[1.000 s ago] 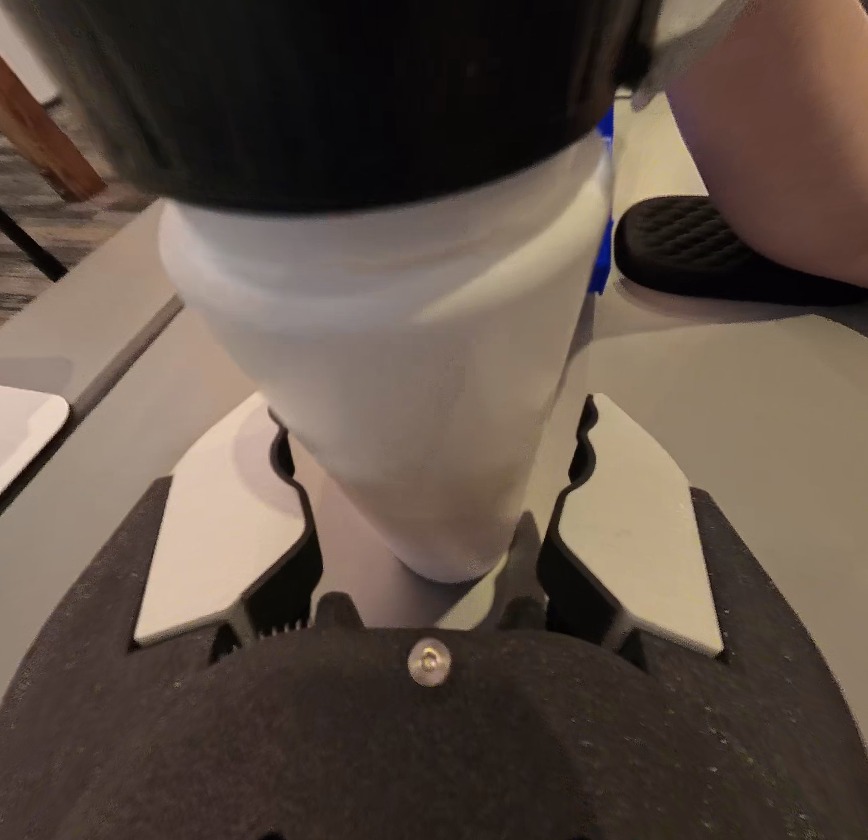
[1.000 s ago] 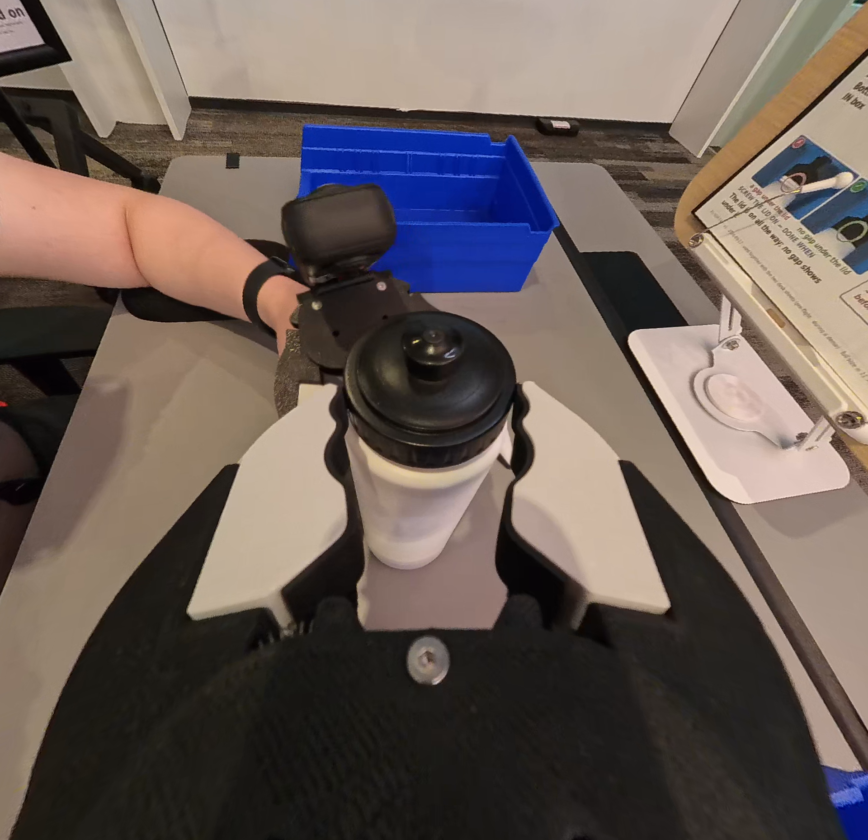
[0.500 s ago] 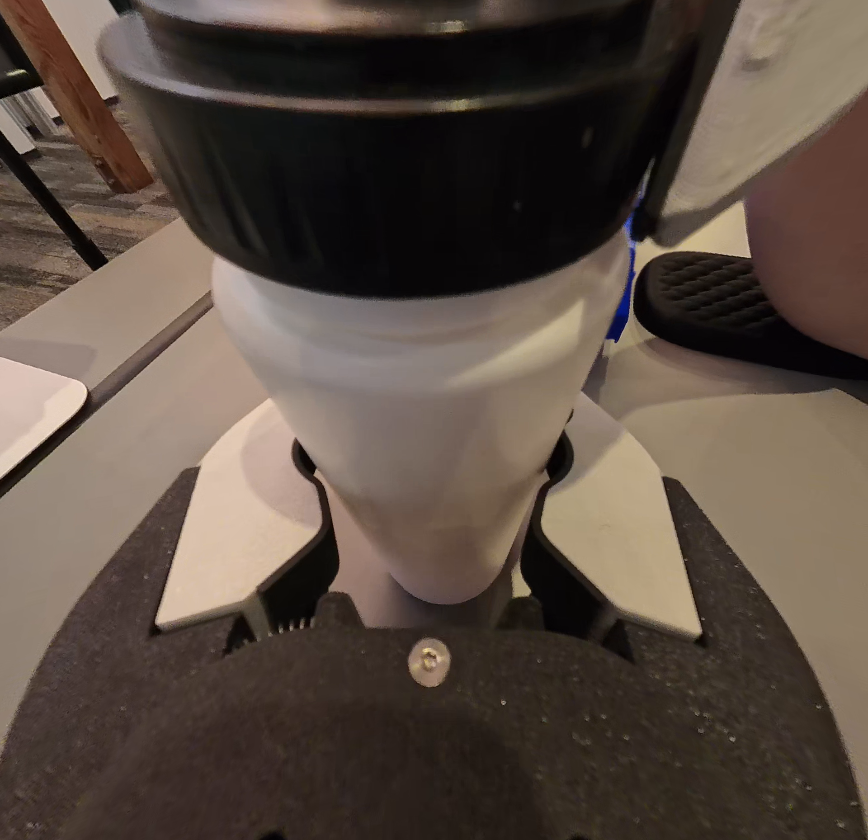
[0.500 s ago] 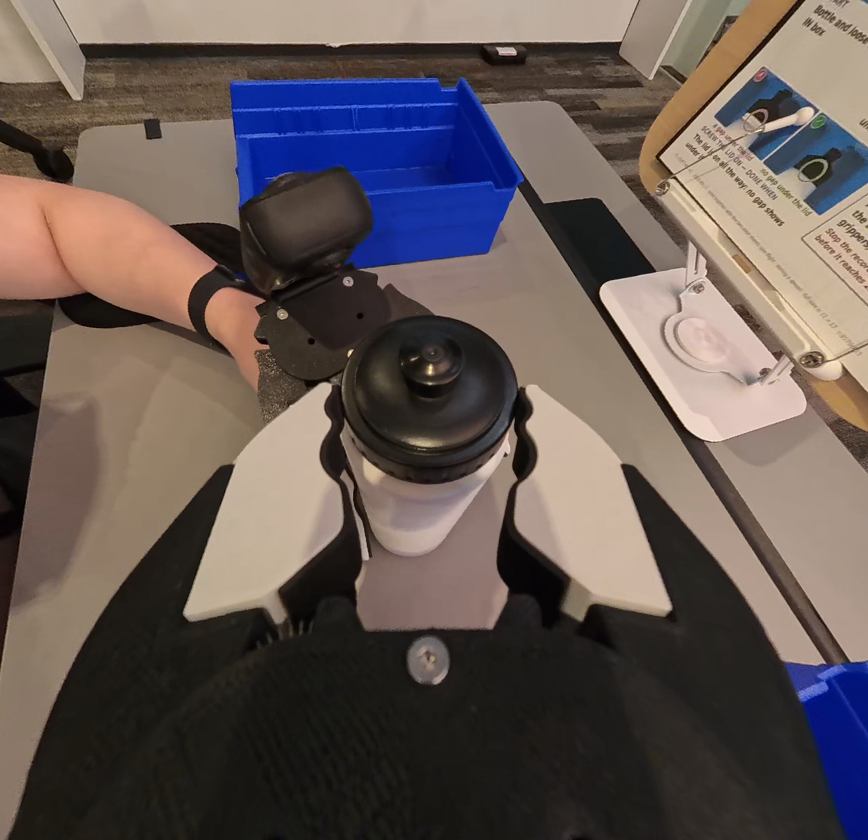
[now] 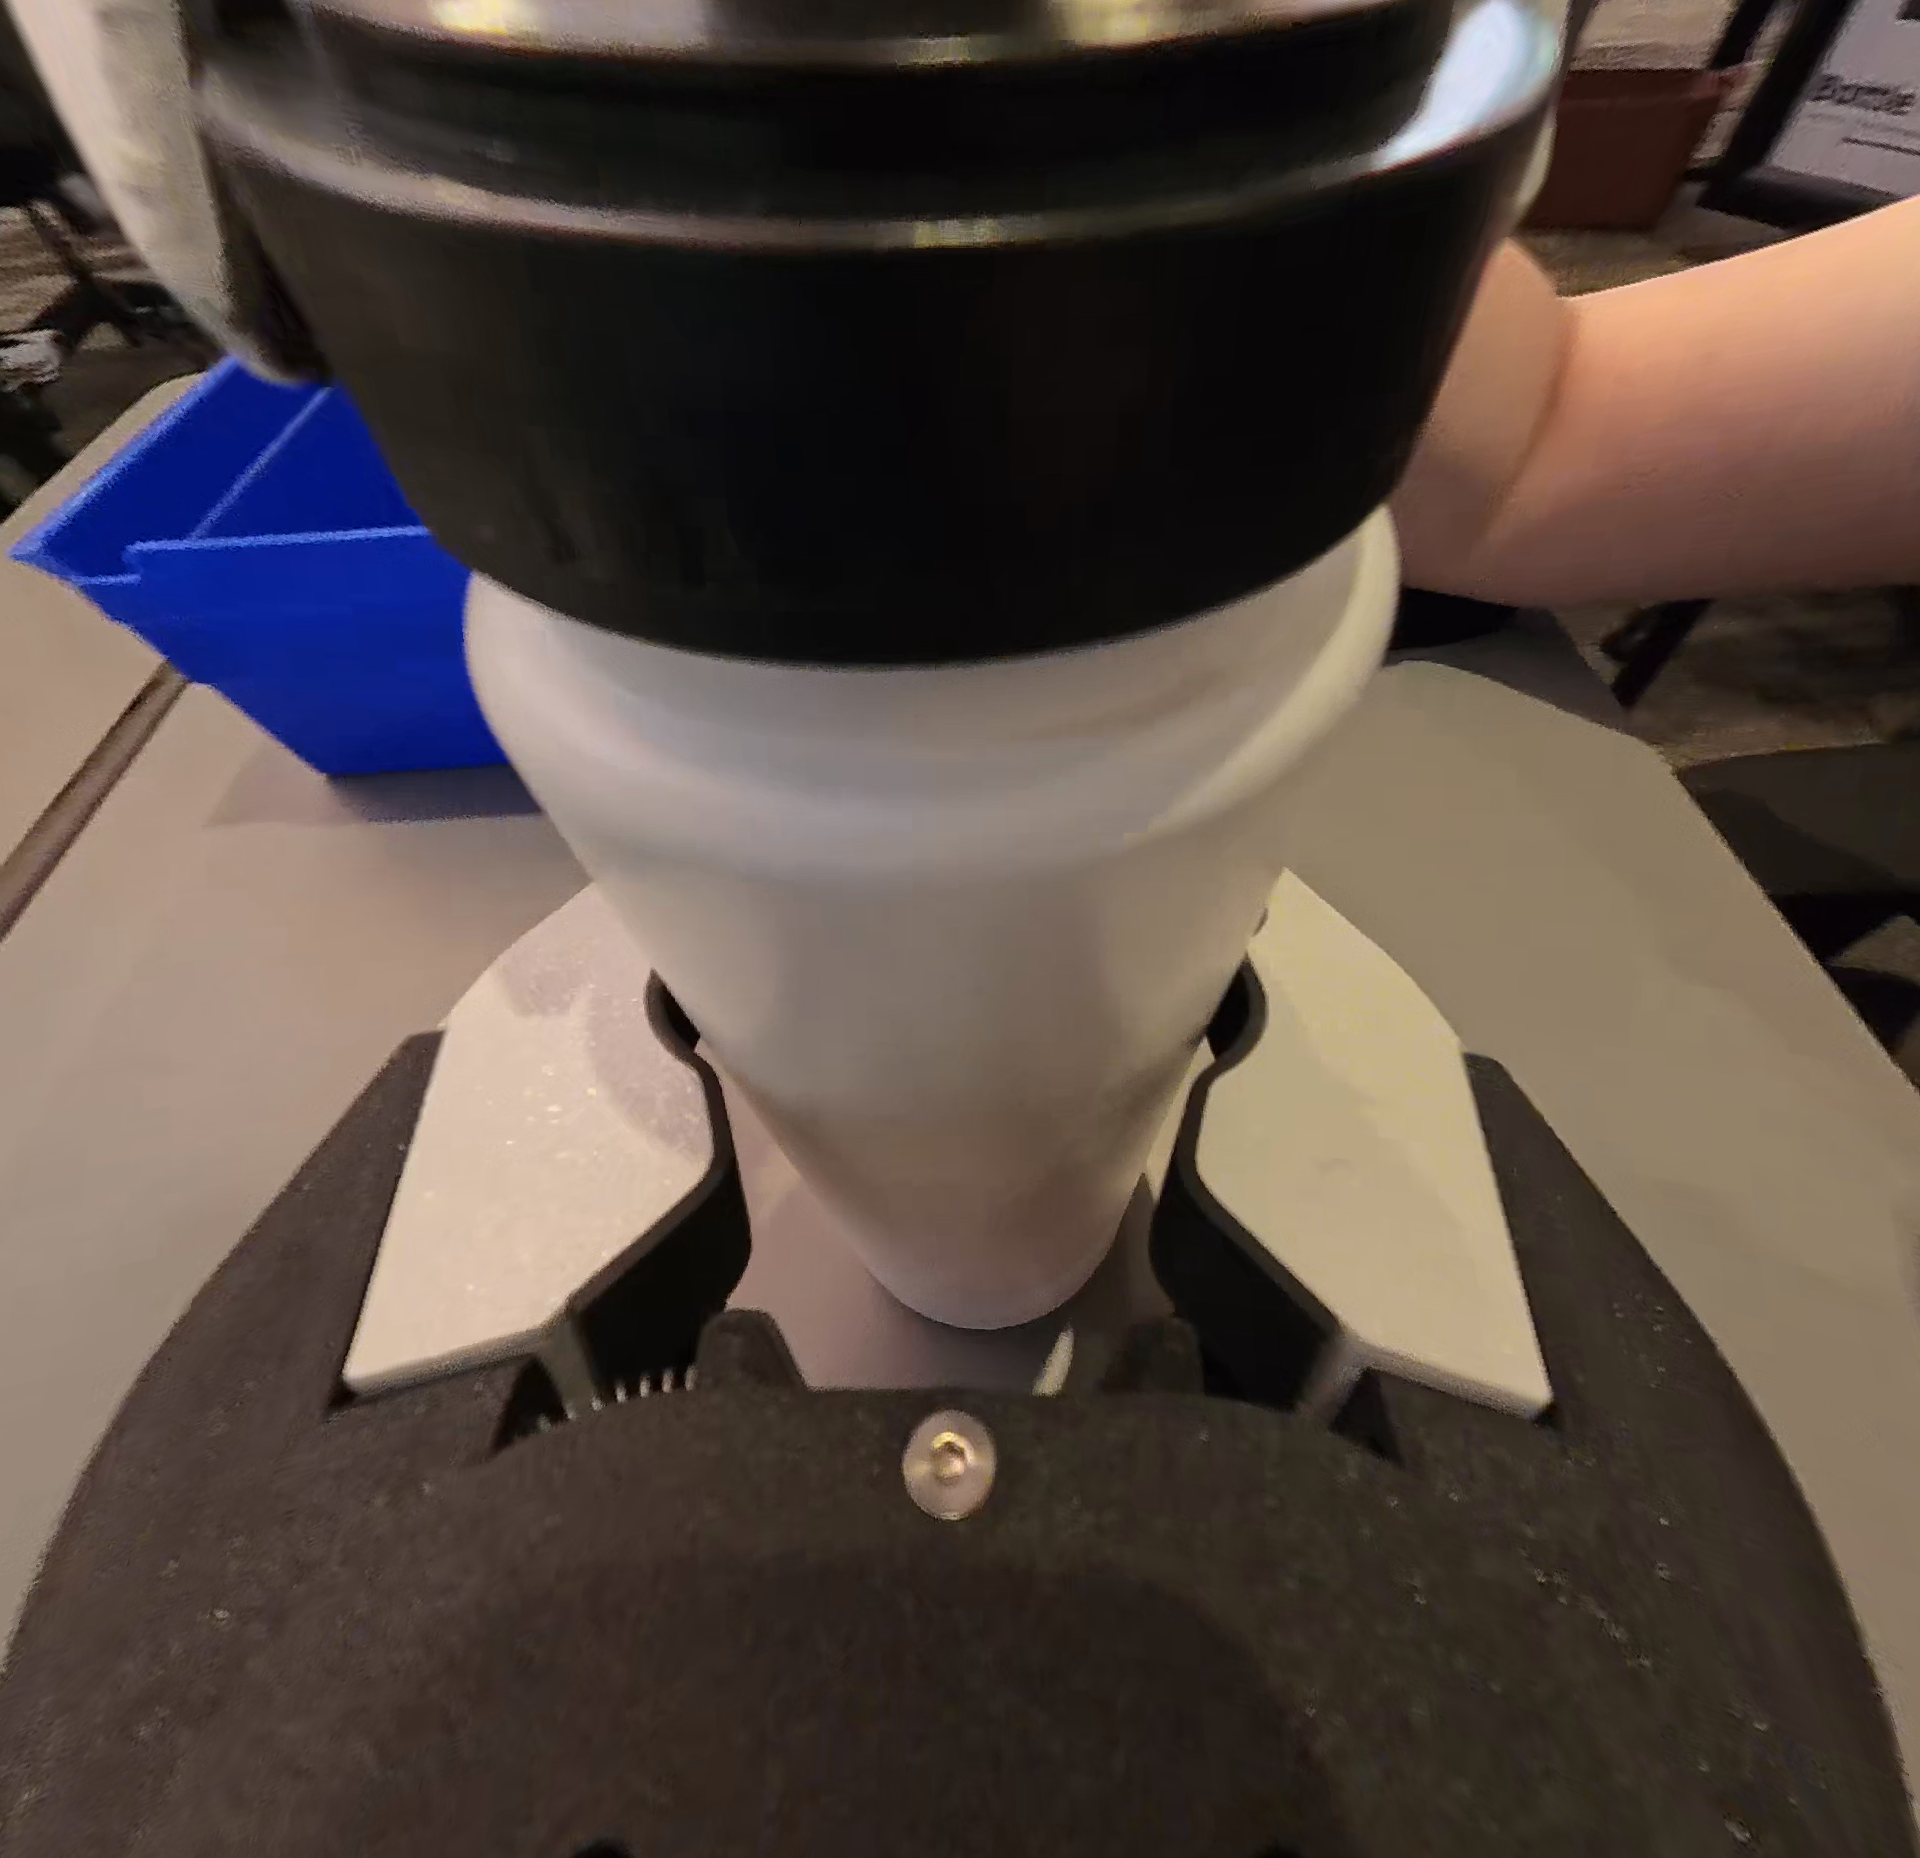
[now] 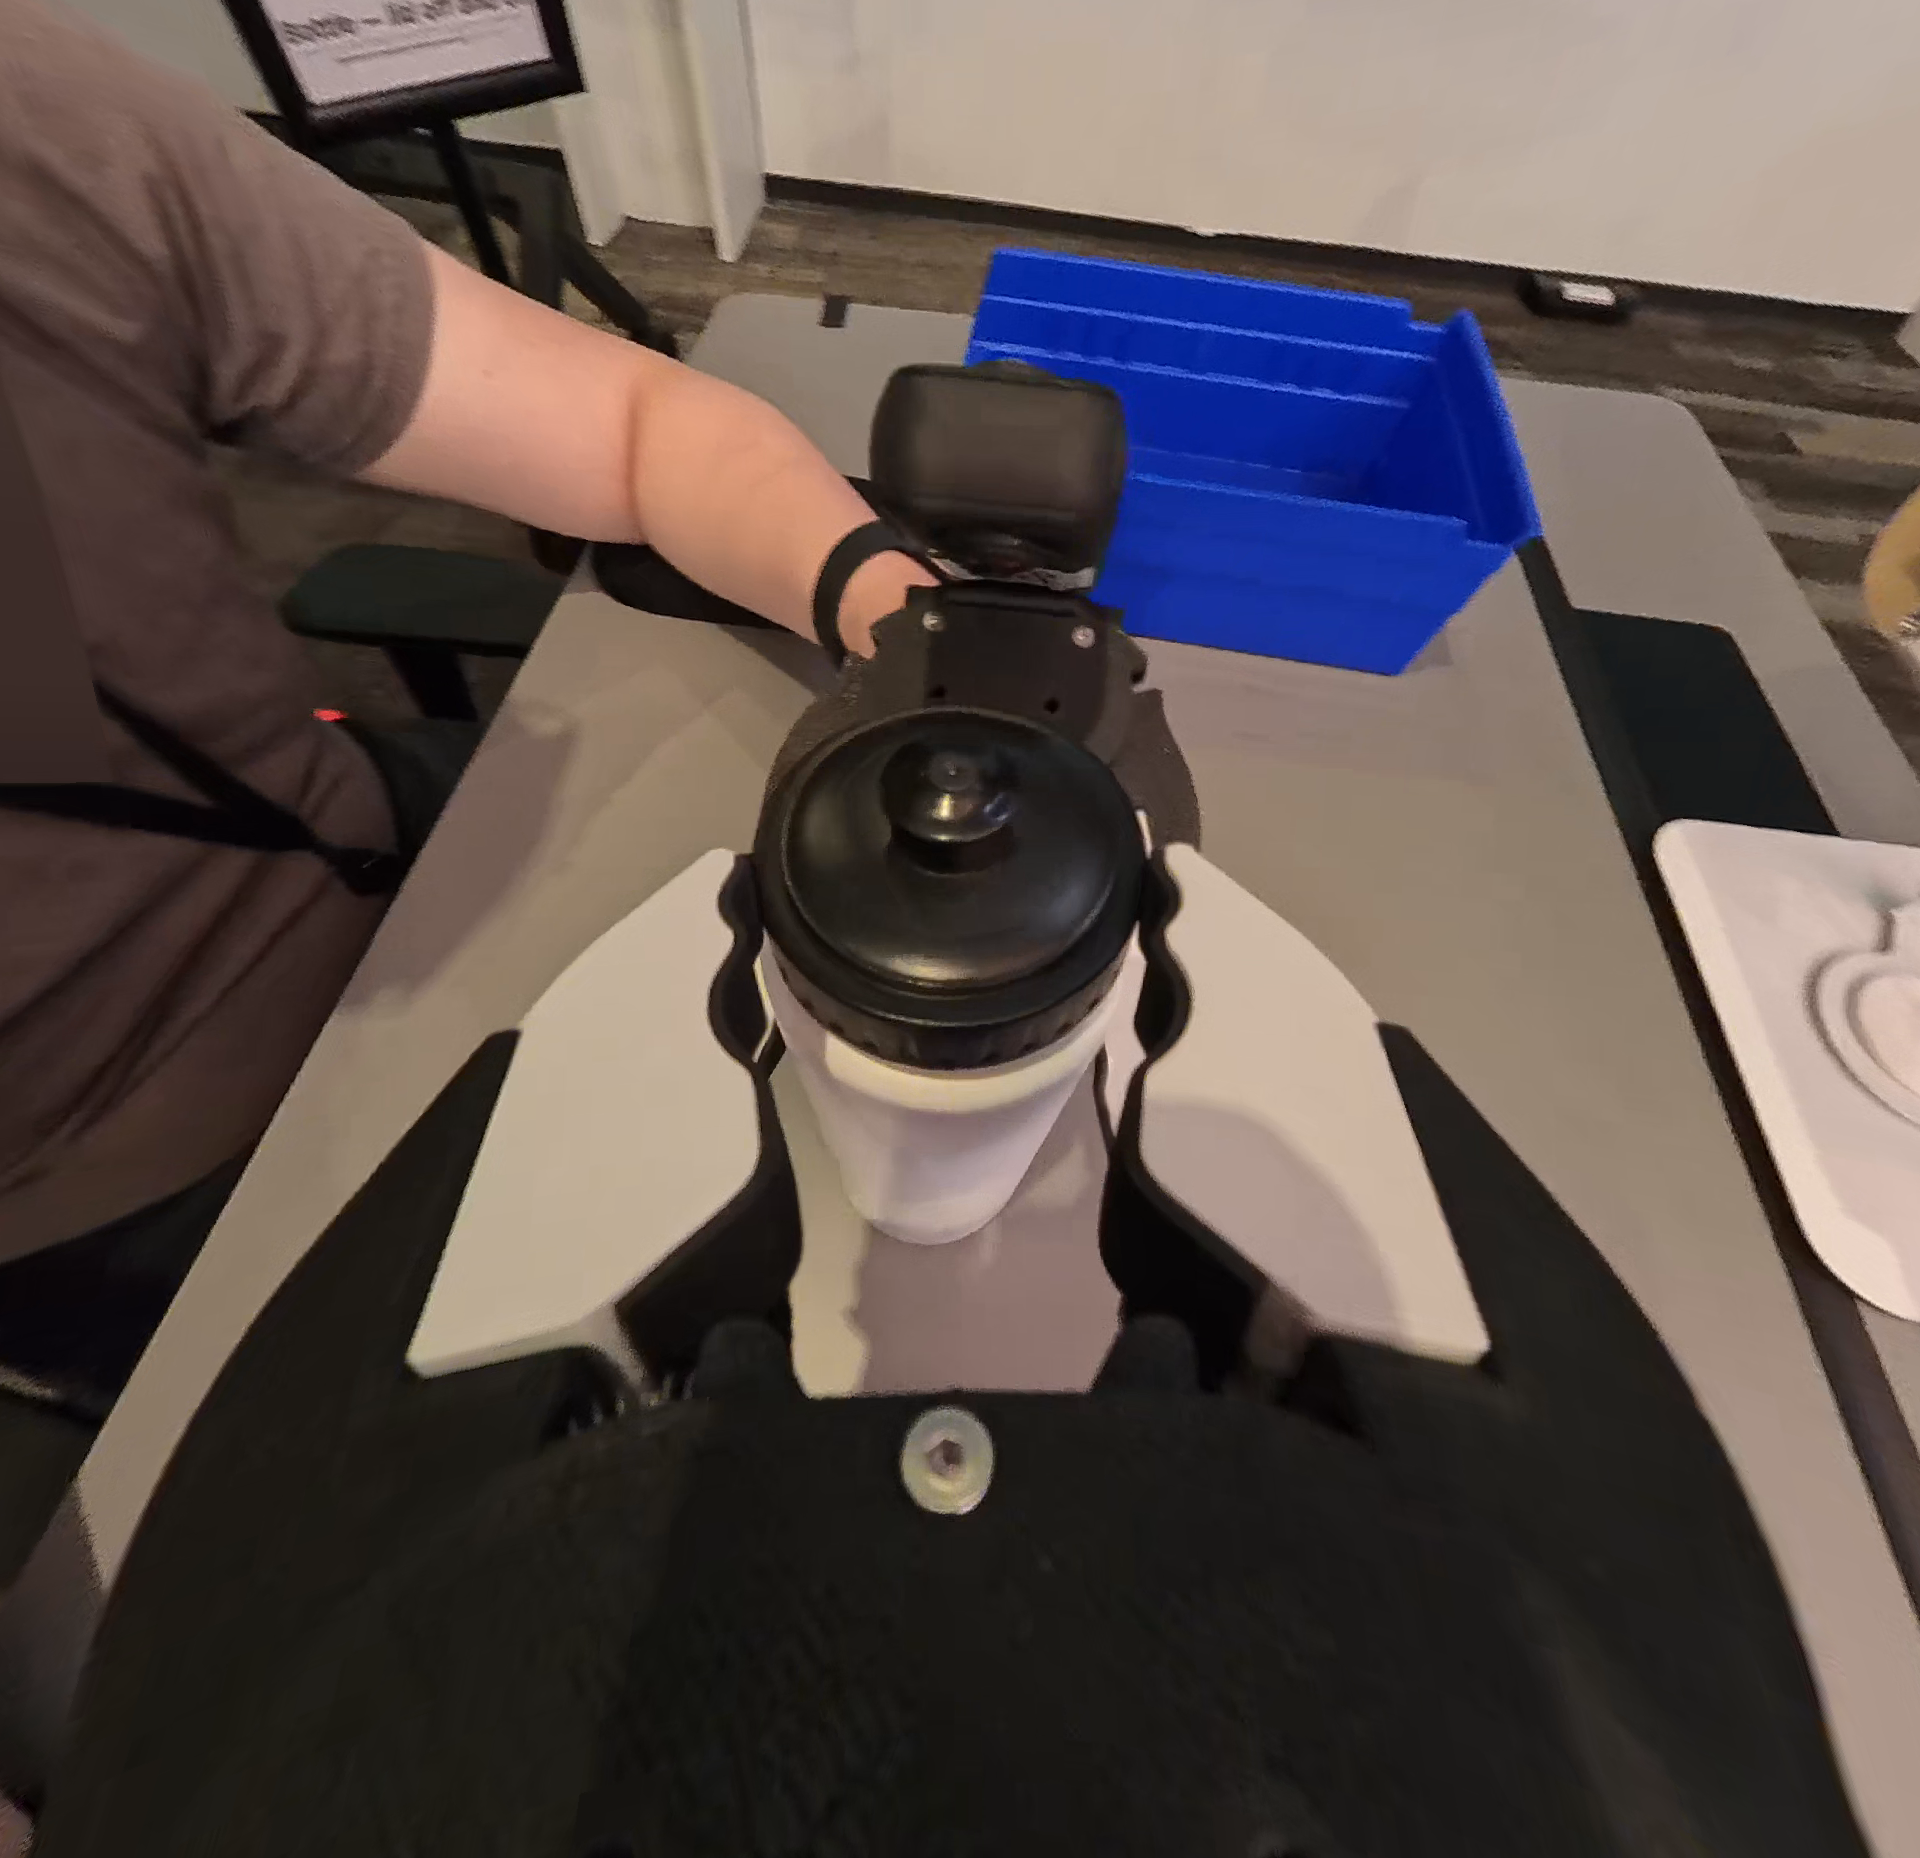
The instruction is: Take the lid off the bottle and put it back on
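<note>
Blue bin [image 5: 281, 624] swung into left view; left tongs [image 5: 951, 1039] clamp bottle [image 5: 935, 977], right tongs [image 6: 945, 935] clamp lid [image 6: 940, 904], top cropped.

This looks like an office or lab room set up for recording trials: a plain grey desk [image 6: 1351, 769] carries a blue storage bin [image 6: 1299, 520] at its far side, a framed sign on a stand [image 6: 416, 32] stands far left by white walls, and grey-brown carpet covers the floor [image 6: 1714, 374].
</note>
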Motion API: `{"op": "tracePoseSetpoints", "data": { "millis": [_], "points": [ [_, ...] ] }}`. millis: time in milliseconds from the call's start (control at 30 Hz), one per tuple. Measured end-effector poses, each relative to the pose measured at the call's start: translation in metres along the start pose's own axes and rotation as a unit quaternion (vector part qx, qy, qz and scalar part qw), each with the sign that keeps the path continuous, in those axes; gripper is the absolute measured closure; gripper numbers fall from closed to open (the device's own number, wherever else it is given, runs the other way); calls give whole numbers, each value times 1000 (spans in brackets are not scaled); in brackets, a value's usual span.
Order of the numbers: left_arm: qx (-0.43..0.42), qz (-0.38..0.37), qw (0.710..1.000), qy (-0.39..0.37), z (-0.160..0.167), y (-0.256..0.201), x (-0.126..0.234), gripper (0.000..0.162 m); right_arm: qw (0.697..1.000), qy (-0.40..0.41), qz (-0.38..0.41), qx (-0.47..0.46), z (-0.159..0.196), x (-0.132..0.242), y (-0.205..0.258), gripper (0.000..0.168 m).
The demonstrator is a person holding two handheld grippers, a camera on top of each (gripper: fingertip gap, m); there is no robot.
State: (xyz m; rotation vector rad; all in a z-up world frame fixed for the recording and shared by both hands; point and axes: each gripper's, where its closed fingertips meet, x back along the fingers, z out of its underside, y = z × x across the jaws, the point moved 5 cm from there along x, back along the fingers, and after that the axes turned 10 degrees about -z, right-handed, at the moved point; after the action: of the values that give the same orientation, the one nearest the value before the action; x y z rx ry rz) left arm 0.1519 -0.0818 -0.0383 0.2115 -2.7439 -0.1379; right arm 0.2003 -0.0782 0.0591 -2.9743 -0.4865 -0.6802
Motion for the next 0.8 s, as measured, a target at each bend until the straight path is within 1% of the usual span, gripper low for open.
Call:
{"op": "tracePoseSetpoints", "data": {
  "millis": [133,267,367,467,600,800],
  "points": [
    [-18,52,998,-7,-2,-13,0,64,998,-14,-54,8,1,-2,8,96],
    [-7,37,999,-7,-2,-10,-1,64,999,-19,-44,-3,2,-1,4,96],
    [5,2,1000,1,-1,-5,-2,64,1000,-6,-9,-15,1,1,0,96],
    [29,-63,997,17,0,9,-2,64,998,1,53,-38,1,1,-12,96],
    [64,-154,985,37,5,28,4,64,991,-18,111,-71,0,-3,-30,96],
    [95,-228,967,63,10,47,12,64,971,-24,211,-111,-4,-11,-45,96]
  ]
}}
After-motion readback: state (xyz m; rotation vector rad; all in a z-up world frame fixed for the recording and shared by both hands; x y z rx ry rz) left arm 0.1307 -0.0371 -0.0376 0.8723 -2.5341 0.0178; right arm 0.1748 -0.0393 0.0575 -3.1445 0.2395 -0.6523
